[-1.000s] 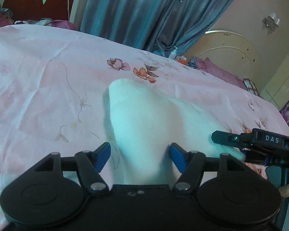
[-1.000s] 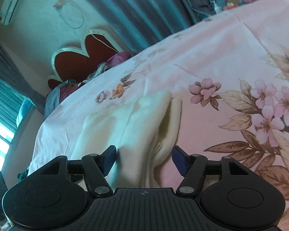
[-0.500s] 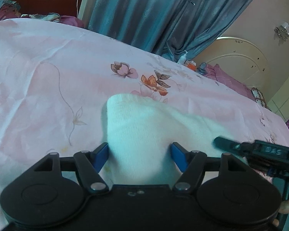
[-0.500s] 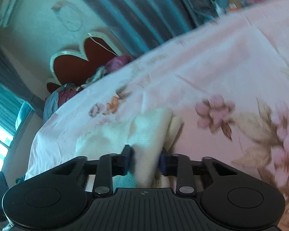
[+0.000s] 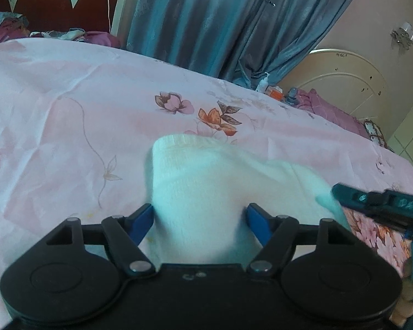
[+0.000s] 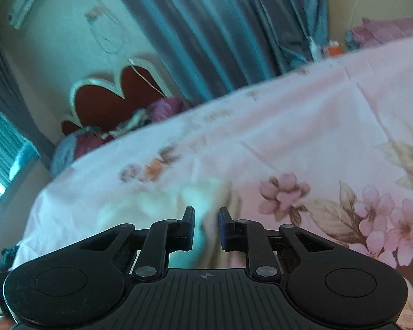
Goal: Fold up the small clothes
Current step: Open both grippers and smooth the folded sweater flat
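A small white knitted garment (image 5: 206, 170) lies on the pink flowered bedsheet (image 5: 68, 110), its folded end pointing away from me. My left gripper (image 5: 199, 211) straddles its near part; the jaws are opening and the blue pads stand at the cloth's two sides without squeezing it. At the right edge of the left wrist view, my right gripper (image 5: 337, 192) bites the garment's right-hand end. In the right wrist view the right gripper (image 6: 205, 220) is closing, with a bunch of the white garment (image 6: 157, 200) pinched between its pads and raised a little off the sheet.
A red headboard (image 5: 55, 2) with bedding piled under it stands at the bed's far end. Blue curtains (image 5: 220, 22) hang behind. Small bottles (image 5: 269, 88) and a purple pillow (image 5: 330, 110) lie past the far right side. A person's fingers (image 5: 404, 302) show at lower right.
The right gripper went from open around the garment's edge to pinched on it, then rose slightly and tilted. The left gripper's jaws spread a little wider over the cloth and edged forward.
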### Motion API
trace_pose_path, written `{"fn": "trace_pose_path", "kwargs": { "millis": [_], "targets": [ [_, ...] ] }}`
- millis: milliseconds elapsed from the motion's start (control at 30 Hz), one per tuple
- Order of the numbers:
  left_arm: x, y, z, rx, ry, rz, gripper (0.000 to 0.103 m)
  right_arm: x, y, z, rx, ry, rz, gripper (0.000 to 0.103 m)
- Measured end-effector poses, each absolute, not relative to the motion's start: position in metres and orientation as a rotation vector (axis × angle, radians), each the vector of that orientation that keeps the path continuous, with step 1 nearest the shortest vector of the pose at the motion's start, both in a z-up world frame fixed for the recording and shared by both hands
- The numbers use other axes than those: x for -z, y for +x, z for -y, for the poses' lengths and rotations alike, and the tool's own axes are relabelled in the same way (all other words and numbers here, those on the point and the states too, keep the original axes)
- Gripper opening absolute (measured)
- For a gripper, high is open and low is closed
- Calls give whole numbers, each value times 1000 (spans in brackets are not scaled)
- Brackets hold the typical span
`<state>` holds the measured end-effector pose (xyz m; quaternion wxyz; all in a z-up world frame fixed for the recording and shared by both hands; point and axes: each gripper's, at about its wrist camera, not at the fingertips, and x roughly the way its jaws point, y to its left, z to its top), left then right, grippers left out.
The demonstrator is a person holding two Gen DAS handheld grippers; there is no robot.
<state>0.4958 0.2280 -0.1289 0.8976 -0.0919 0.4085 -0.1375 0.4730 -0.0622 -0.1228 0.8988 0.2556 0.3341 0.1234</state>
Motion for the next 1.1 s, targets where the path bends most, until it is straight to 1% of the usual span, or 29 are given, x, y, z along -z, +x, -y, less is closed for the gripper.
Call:
{"fn": "trace_pose_path", "kwargs": {
  "millis": [67,200,467,633,833,967,1100],
  "targets": [
    [124,488,-228,288,-180,-846,72,110,464,54,-299,518,-685,18],
    [118,467,-227,279,-166,-852,72,99,438,27,-369,399,-697,18],
    [123,433,-227,262,-162,-885,74,134,429,8,-297,238,-775,18],
    [119,414,-227,261,-150,-894,73,129,423,3,-271,234,-771,18],
    [116,386,-237,278,-147,-904,72,109,380,4,-313,255,-753,18],
    [130,371,-243,275,-159,-933,73,120,348,-2,-317,268,-809,18],
    [133,359,-235,278,-111,-905,72,134,328,-9,-316,251,-842,18]
  ]
}}
